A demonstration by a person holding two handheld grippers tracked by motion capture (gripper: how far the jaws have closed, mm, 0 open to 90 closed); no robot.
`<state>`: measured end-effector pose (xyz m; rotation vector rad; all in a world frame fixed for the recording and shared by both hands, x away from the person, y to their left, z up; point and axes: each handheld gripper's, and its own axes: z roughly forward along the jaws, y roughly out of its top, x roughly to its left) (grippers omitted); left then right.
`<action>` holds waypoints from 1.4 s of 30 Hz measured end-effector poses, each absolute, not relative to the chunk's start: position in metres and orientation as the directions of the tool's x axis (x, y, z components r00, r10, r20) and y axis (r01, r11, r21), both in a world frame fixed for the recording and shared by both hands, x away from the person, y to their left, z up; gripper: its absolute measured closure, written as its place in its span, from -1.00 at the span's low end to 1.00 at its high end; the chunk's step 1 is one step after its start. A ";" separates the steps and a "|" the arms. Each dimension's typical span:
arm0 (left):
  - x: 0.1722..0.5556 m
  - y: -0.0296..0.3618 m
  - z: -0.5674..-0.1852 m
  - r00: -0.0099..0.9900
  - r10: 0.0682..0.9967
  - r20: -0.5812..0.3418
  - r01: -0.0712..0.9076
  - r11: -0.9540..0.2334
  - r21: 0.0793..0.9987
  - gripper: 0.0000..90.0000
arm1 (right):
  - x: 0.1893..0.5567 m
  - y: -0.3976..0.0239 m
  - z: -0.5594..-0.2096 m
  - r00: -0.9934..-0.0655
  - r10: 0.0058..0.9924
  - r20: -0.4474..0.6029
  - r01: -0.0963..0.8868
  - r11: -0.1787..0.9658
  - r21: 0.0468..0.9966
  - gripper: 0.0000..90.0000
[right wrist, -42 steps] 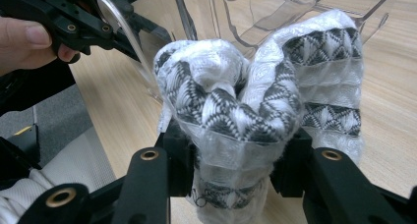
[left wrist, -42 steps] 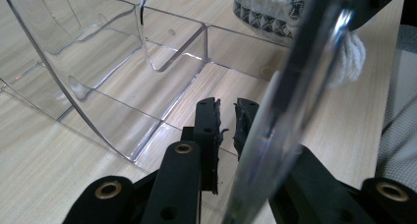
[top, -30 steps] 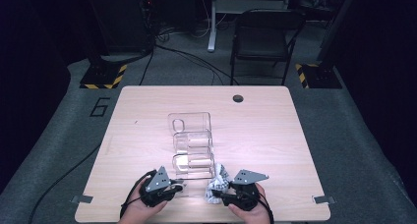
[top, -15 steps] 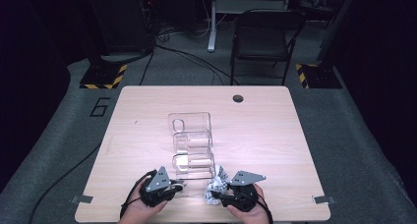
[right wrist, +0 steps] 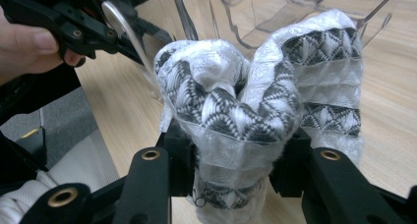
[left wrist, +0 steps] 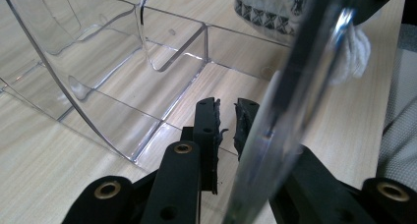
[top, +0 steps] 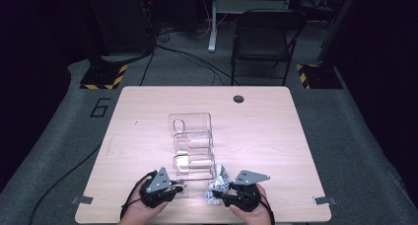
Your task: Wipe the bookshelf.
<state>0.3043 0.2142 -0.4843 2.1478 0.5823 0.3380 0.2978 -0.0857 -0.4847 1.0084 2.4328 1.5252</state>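
Your right gripper (right wrist: 231, 160) pinches the bundled sock (right wrist: 255, 101) at the table's (top: 276, 126) near edge, beside the clear rack (top: 192, 146). Your left gripper (left wrist: 227, 130) is nearly pressed together on the rack's front wall.

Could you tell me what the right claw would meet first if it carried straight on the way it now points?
Probably the clear acrylic organizer: the right claw, shut on the rolled patterned cloth, points toward its near clear walls, though depth is hard to judge.
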 end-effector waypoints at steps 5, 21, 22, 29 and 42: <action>0.304 0.214 -0.485 0.852 0.523 0.033 0.285 -0.515 0.808 0.76 | 0.298 -0.088 -0.481 -0.780 0.574 0.249 0.465 0.266 0.844 0.33; 0.304 0.214 -0.483 0.858 0.513 0.026 0.284 -0.515 0.809 0.82 | 0.294 -0.085 -0.477 -0.782 0.573 0.245 0.465 0.274 0.842 0.33; 0.304 0.214 -0.483 0.857 0.514 0.027 0.283 -0.515 0.809 0.82 | 0.294 -0.086 -0.475 -0.782 0.572 0.248 0.460 0.262 0.848 0.33; 0.304 0.214 -0.483 0.859 0.512 0.025 0.283 -0.515 0.809 0.82 | 0.294 -0.088 -0.476 -0.778 0.571 0.263 0.467 0.246 0.849 0.33; 0.304 0.214 -0.483 0.854 0.519 0.034 0.280 -0.514 0.811 0.83 | 0.297 -0.083 -0.485 -0.780 0.573 0.252 0.482 0.293 0.825 0.33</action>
